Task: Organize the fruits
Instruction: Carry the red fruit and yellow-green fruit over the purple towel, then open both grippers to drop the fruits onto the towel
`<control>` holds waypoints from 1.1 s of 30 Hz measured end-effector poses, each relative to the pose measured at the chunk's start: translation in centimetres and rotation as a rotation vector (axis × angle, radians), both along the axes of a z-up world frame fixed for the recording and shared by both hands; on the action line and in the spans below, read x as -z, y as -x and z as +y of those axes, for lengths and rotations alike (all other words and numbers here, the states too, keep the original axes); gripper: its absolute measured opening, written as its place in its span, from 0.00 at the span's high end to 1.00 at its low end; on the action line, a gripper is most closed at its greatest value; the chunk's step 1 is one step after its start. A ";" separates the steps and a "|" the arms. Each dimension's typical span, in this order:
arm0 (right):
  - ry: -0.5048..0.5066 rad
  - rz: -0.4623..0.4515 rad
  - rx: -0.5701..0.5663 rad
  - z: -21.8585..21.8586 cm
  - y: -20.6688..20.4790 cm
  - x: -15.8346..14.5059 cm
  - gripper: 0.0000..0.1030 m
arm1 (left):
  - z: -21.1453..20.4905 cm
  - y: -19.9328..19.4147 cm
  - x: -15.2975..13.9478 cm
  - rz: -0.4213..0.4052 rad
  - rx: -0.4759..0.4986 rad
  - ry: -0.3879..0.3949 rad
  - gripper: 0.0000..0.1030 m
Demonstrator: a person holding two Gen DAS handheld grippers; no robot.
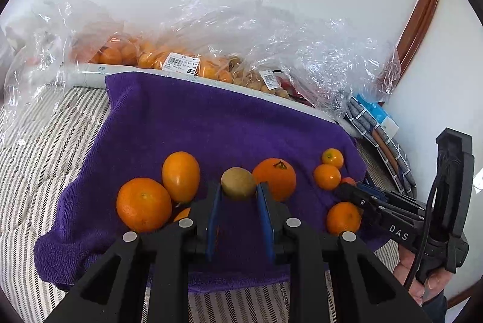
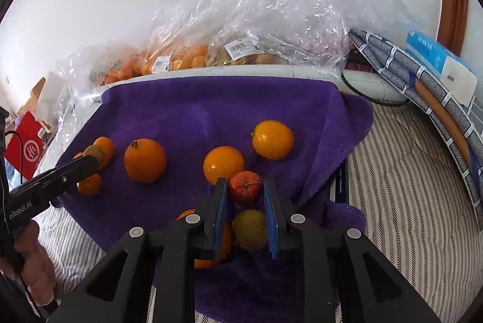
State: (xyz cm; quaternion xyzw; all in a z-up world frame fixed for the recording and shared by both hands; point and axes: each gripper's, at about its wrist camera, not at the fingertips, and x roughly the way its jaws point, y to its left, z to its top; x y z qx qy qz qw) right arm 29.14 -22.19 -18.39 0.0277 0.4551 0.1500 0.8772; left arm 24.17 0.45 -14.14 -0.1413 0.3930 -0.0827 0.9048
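A: Left gripper (image 1: 238, 191)?
B: Clamped on a kiwi (image 1: 238, 182), just over the purple towel (image 1: 187, 124). Soft and fuzzy, so easy to squash.
A: Right gripper (image 2: 245, 191)?
B: Pinching a small red apple (image 2: 245, 191) at its sides, above a yellow fruit (image 2: 250, 229). Smooth, firm, a bit slippery.
A: Best hold?
B: Around the fat middle, probably. Gentle squeeze for both.
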 end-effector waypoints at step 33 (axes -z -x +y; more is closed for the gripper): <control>0.039 -0.132 0.196 -0.4 14.5 -11.7 0.46 | 2.2 12.0 -9.7 -0.072 -0.074 -0.166 0.47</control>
